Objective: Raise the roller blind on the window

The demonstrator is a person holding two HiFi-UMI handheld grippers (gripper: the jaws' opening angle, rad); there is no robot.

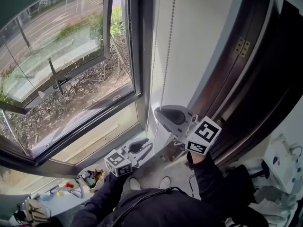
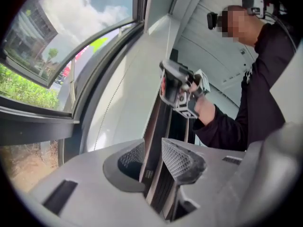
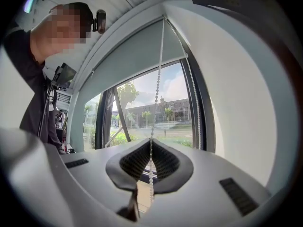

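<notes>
We grip the bead chain (image 3: 156,89).
Our right gripper (image 3: 150,162) pinches it; our left gripper (image 2: 152,157) has its jaws spread.

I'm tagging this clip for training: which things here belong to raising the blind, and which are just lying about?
In the job: roller blind, bead chain, right gripper shut on it, left gripper open.
Lying about: floor clutter by the window, white box at right.

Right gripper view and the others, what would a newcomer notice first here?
The right gripper, jaws shut on the bead chain hanging beside the window. Above, the grey roller blind covers the upper glass. The left gripper sits lower in the head view, jaws apart, gripping nothing.
</notes>
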